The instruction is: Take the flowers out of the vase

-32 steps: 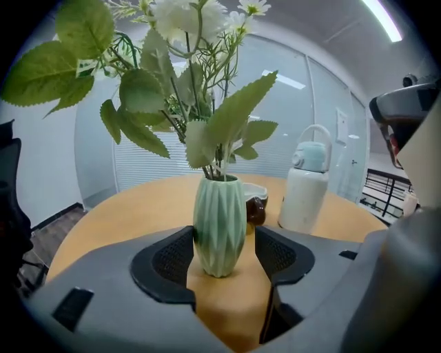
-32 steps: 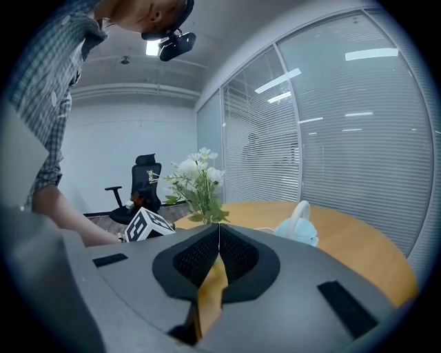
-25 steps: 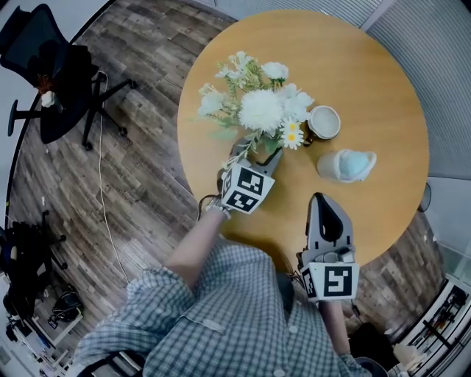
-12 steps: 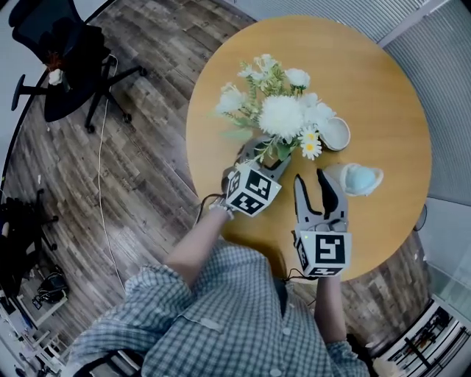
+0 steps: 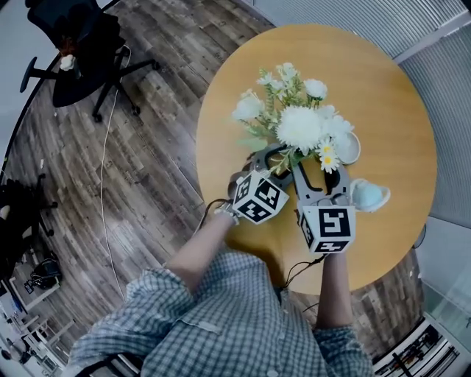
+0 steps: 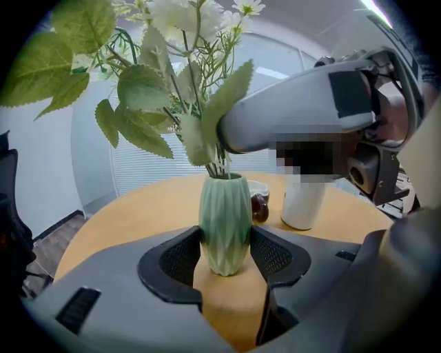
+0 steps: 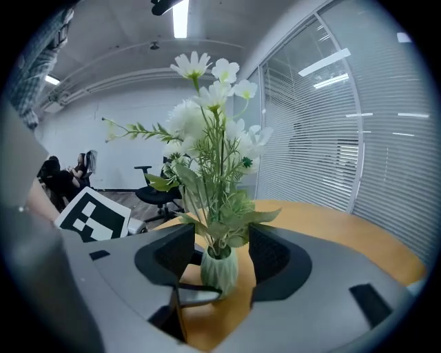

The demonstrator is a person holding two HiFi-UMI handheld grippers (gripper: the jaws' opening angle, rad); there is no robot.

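A black office chair (image 5: 77, 51) stood at the far left on a grey-brown plank floor (image 5: 162, 110). A thin pale cable (image 5: 102, 169) ran over the planks from the chair toward the near side.

A round table (image 5: 390, 88) with a light wooden top filled the middle and right of the head view. The person, in a checked shirt (image 5: 221, 324), stood at its near edge.

The left gripper (image 6: 226, 255) had its jaws clenched on the vase (image 6: 224, 231), with one pad against each side of the ribbed green body. The vase stood upright on the table, toward its near left part.

The flowers (image 5: 298, 125), white blooms on green leafy stems, were in the vase. They rose from its neck and spread above both grippers.

The right gripper (image 7: 222, 251), just right of the left one, reached in above the neck of the vase. Its jaws had just been opening and stood released, with the stems and lower leaves between the pads but not gripped.

A white cup (image 5: 347, 147) stood on the table just right of the bouquet. A pale blue-and-white vessel (image 5: 368, 196) sat a little nearer and further right; whether it was upright or on its side could not be told.

Beyond the table on the far right ran a glazed wall with closed slatted blinds (image 7: 331, 138). A strip light (image 7: 180, 17) burned on the grey ceiling.
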